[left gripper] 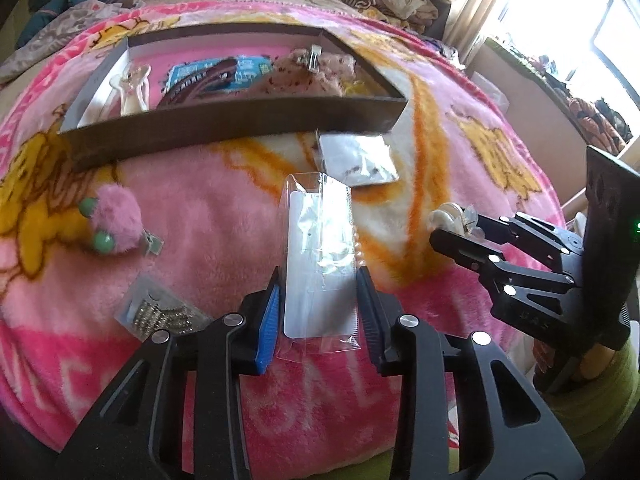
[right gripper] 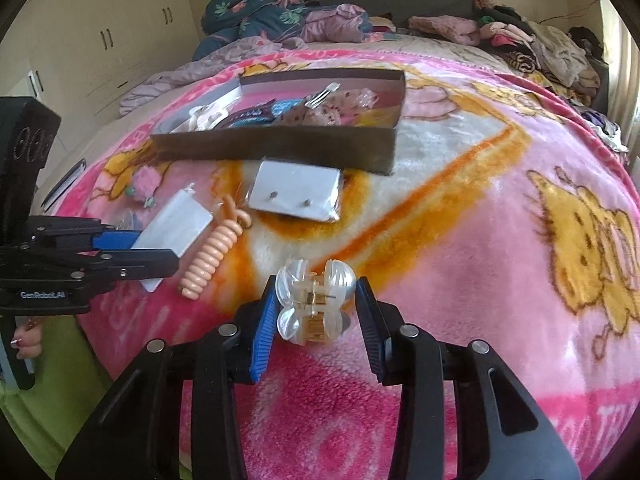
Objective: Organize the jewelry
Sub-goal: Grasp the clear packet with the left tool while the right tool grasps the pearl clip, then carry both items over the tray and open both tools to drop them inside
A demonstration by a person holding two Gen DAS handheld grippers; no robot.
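Note:
My left gripper [left gripper: 319, 280] is shut on a clear plastic packet [left gripper: 320, 256] that holds a white card, with both pads pressing on its long edges just above the pink blanket. In the right wrist view the left gripper [right gripper: 156, 252] and the packet [right gripper: 172, 228] sit at the left. My right gripper [right gripper: 317, 284] is shut on a translucent pearly hair claw clip [right gripper: 312, 300] with a gold spring. The left wrist view shows the right gripper [left gripper: 452, 226] and the clip [left gripper: 446, 216] at the right. A shallow brown box [left gripper: 240, 120] [right gripper: 280, 148] lies beyond, holding hair clips and packets.
On the blanket lie a pink fluffy clip with green beads [left gripper: 116, 224], a packet of silver pieces [left gripper: 160, 312], a silver card with two studs [left gripper: 356, 160] [right gripper: 296, 192] and a peach spiral hair tie [right gripper: 212, 256]. Piled clothes [right gripper: 540, 48] line the bed's far edge.

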